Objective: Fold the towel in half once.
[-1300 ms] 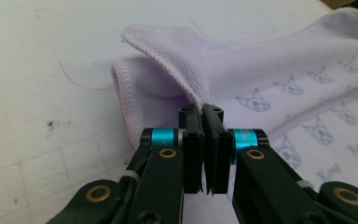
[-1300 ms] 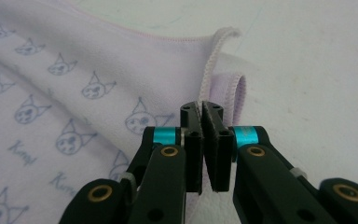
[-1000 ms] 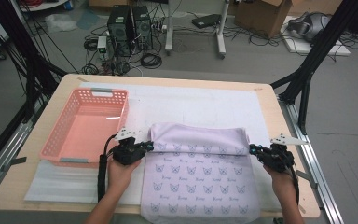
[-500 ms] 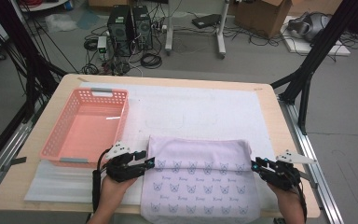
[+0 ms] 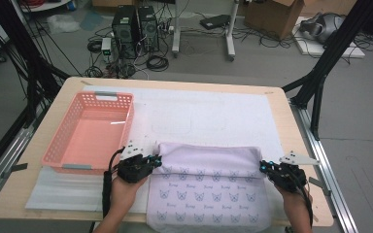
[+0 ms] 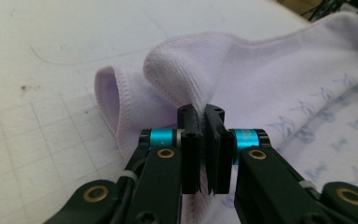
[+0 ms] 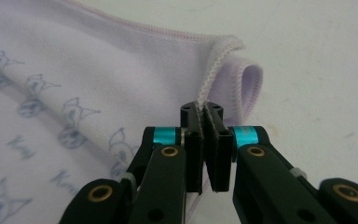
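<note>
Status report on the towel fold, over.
Left gripper and right gripper both shut on lilac towel edge. Towel partly folded. Pink basket alongside, nothing blocking.

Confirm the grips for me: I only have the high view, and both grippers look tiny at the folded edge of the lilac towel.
Observer: The left gripper is shut on the towel, a folded edge between its jaws.
Operator: Report the right one.
Observer: The right gripper pinches the towel's white stitched hem right at a corner.
Operator: Describe the cloth beyond that corner.
Observer: A lilac layer curls into an open loop just past the pinch.
</note>
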